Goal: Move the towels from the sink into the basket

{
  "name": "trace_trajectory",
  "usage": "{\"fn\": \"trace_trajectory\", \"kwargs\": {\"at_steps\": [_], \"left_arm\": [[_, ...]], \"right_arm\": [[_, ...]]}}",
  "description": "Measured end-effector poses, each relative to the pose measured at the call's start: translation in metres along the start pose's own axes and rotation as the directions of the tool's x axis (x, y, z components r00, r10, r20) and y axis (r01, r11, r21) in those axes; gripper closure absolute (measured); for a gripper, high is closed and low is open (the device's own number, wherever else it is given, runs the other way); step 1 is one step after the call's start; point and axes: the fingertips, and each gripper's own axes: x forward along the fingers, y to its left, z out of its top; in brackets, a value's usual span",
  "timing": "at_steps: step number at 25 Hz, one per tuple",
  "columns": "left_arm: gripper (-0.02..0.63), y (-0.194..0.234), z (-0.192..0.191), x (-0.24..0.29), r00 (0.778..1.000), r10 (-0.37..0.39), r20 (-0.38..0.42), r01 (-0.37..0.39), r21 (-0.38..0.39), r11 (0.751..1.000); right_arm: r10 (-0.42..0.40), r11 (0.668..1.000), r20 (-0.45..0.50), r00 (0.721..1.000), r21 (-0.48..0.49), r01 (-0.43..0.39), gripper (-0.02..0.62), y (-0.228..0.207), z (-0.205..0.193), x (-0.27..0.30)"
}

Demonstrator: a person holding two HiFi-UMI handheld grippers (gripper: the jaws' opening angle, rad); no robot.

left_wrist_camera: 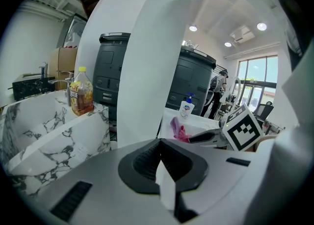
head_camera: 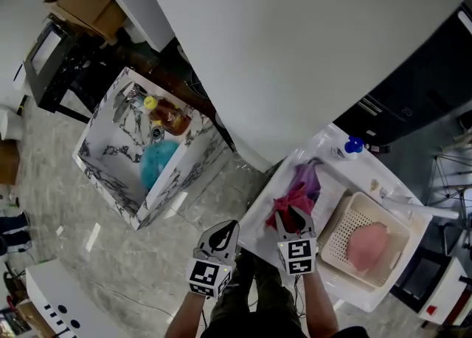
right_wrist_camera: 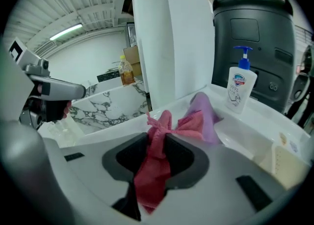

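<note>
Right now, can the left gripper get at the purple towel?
Probably not yet: the left gripper is shut beside the sink, and the right gripper, on the red towel, crowds the purple towel.

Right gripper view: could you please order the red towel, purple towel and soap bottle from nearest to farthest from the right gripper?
1. Red towel: held by the right gripper.
2. Purple towel: just beyond, rightward.
3. Soap bottle: farthest, upper right.

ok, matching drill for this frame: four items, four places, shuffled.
1 crumpled red cloth towel
2 pale pink cloth towel
3 fluffy blue cloth
4 white soap bottle with blue pump

A in the marble-patterned box
B on the white sink's rim
C in the cream perforated plastic basket
D between the jaws of the right tool

Pairs: 1-D, 2-C, 3-A, 4-B
</note>
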Motion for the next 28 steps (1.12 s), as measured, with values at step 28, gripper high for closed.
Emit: {"fn": "trace_trajectory", "kwargs": {"at_steps": [28], "left_arm": [[0.603,-0.067,0.068,-0.032,0.984,-0.117,0.133,0.097,0.148,0.984]], "right_arm": [[-0.143,0.99,0.237,0.961,0.039,0.138,0.532,-0.033,0.069,-0.121]]}}
